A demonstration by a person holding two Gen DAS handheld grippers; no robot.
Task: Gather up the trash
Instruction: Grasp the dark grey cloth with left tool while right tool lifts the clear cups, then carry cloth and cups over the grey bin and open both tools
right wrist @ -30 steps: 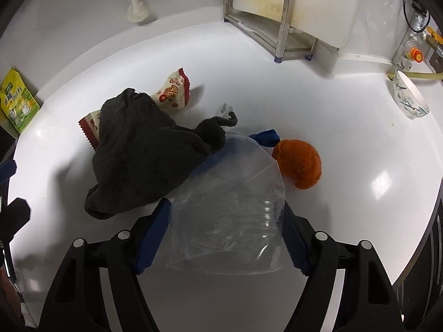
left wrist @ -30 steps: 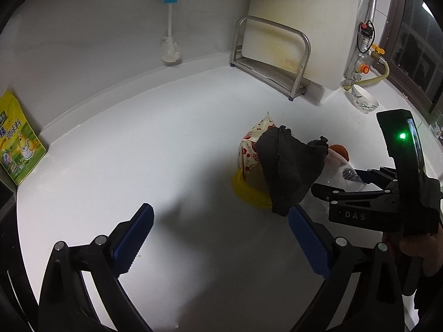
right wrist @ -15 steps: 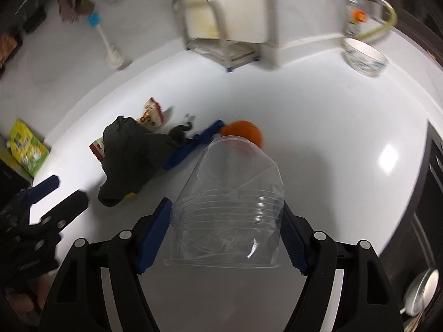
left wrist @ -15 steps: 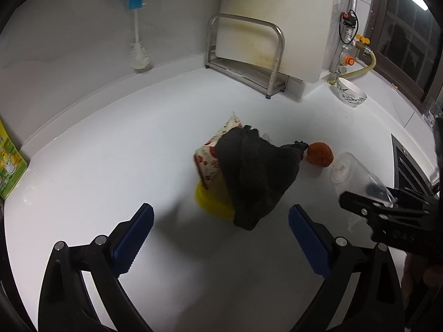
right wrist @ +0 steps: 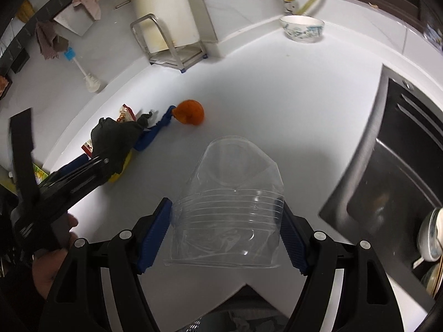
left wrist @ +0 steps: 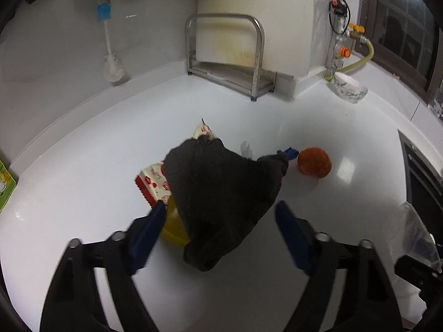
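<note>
Jaws of my left gripper (left wrist: 218,222) are closing around the crumpled dark grey cloth (left wrist: 221,193) on the white counter (left wrist: 83,179); my right gripper (right wrist: 225,229) clamps a clear plastic bag (right wrist: 232,207).

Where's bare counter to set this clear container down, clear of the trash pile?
Bare counter runs between the orange peel and the sink, back toward the bowl. The stretch ahead of the steel rack is also free. It is crowded around the dark cloth, where the left claw is closing.
</note>
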